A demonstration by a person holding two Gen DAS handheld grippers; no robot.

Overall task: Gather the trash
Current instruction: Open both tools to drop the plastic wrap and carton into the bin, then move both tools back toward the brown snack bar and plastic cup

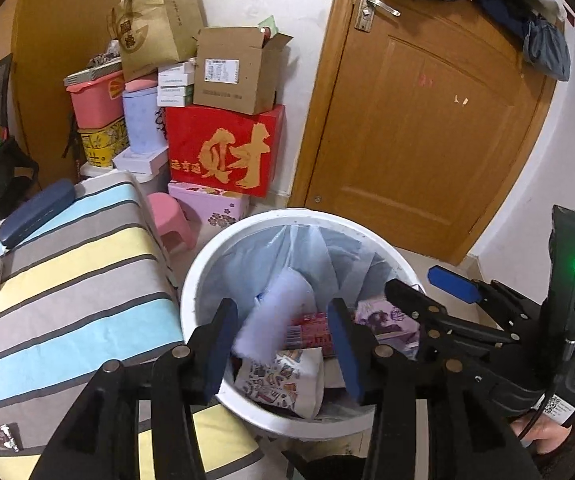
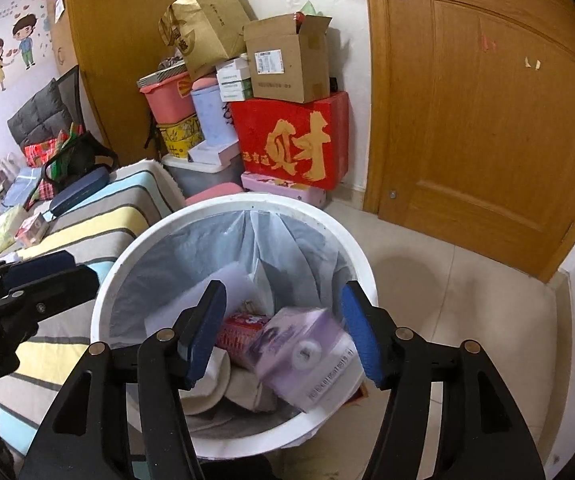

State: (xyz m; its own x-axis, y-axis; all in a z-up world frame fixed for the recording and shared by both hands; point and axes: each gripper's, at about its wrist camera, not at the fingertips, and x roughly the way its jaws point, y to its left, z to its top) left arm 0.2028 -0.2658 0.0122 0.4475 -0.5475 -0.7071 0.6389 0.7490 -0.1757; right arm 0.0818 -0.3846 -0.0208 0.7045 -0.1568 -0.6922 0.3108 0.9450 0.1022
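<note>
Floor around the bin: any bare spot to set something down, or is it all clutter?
Bare tile floor between the white bin and the wooden door. Crowded: stacked boxes behind the bin, striped bed tight against its other side.

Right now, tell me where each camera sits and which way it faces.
Left wrist: on the left gripper, looking down into the white round trash bin; open blue-padded fingers, a pale blurred packet between them, the right gripper alongside.
Right wrist: on the right gripper, over the same bin; a blurred purple box between open fingers.
Shared: bin, red cardboard box, wooden door.
</note>
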